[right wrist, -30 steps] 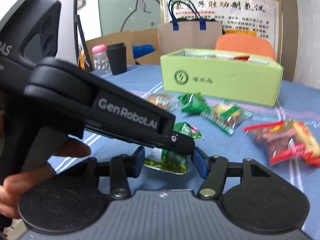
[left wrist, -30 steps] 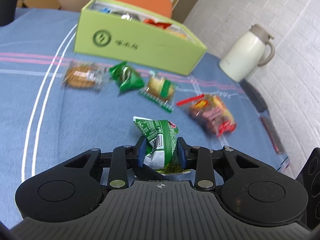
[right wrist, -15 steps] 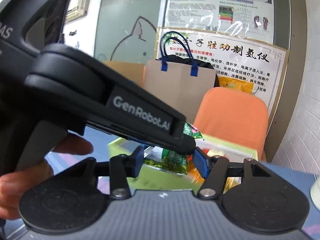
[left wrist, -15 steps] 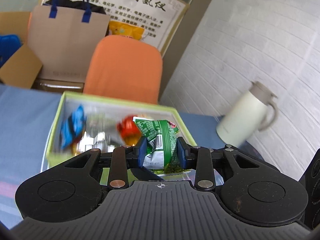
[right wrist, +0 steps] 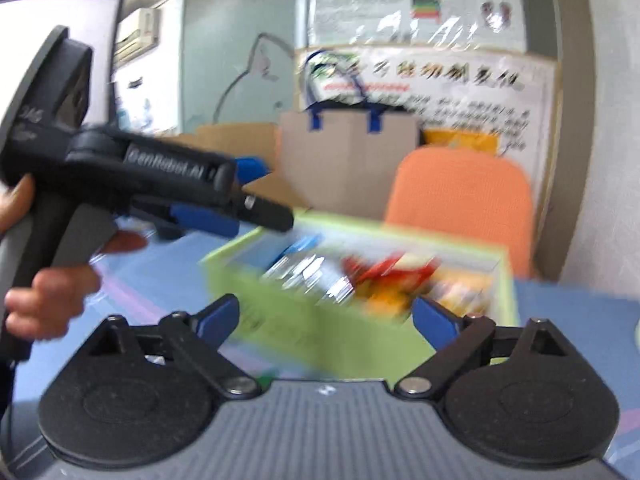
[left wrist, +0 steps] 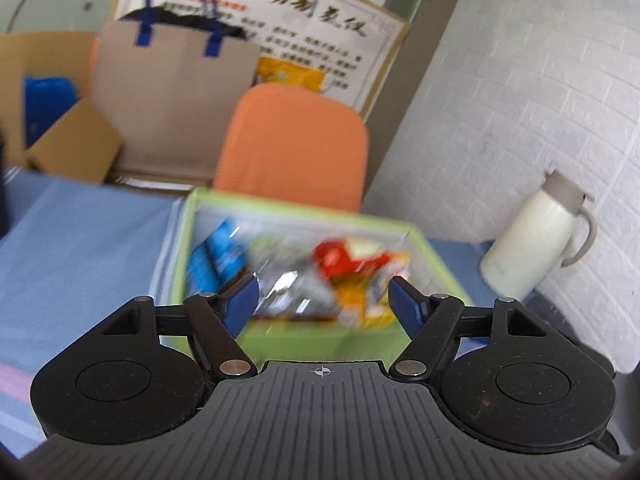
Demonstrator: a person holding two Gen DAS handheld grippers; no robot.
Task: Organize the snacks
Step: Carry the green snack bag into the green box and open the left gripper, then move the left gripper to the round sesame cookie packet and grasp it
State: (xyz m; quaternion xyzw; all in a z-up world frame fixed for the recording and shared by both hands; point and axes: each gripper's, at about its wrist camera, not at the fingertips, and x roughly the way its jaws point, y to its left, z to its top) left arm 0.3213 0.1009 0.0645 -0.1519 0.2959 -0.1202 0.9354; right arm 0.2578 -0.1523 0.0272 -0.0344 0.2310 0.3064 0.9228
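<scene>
Blue tablecloth (left wrist: 80, 240) carries the snack-filled lime-green cardboard box (left wrist: 176, 232) beneath both wide-apart, empty grippers, left gripper (left wrist: 324, 300) and right gripper (right wrist: 326, 316), orange chair (left wrist: 296, 140) behind, cream thermos jug (left wrist: 536, 240) well right.

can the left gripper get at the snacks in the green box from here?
Probably yes. The left gripper is open and empty, facing the green box, whose top is open with nothing between the fingers and the packets. The frame is blurred, so depth is unclear.

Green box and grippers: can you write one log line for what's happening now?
left gripper: open, empty | right gripper: open, empty | green box: holds snacks
</scene>
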